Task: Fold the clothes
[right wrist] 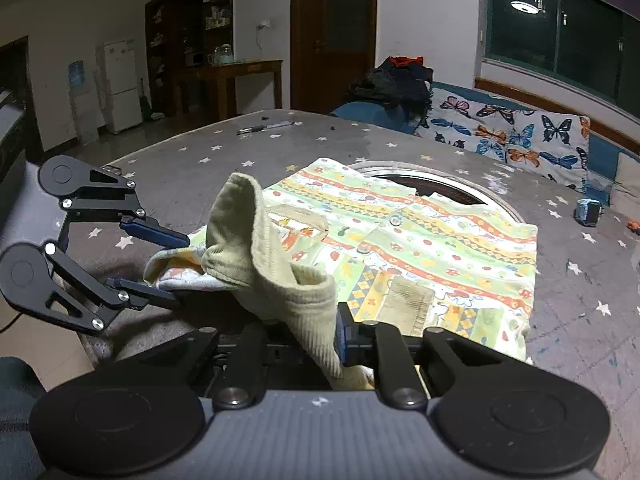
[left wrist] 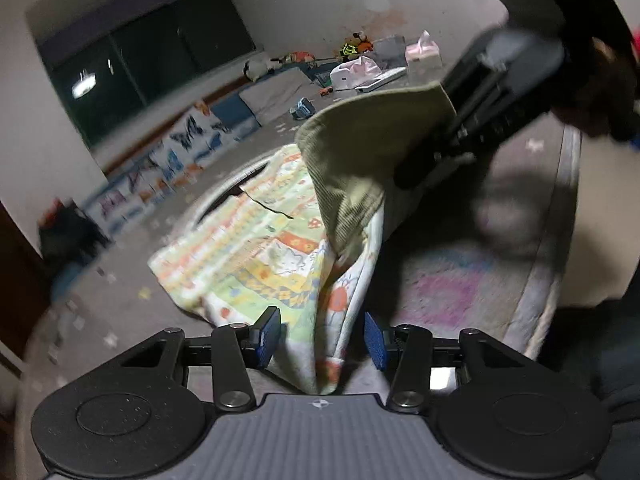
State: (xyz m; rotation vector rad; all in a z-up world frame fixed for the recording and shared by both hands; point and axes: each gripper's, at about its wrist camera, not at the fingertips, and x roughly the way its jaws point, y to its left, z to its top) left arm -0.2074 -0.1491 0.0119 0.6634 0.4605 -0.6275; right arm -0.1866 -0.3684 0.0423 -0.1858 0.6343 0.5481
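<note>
my right tongs point(right wrist: 316, 344) clamp the soft, limp shirt point(right wrist: 420, 232) cuff; left tongs point(left wrist: 320, 336) gape around its hem.

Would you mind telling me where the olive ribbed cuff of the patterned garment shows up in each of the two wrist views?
Left wrist view: the olive cuff is upper centre, lifted above the bed and pinched by the right tool coming in from the upper right.
Right wrist view: the cuff is lower centre, draped up from between this tool's own fingers.
Shared landmark: the butterfly-print cushion under the dark window.
</note>
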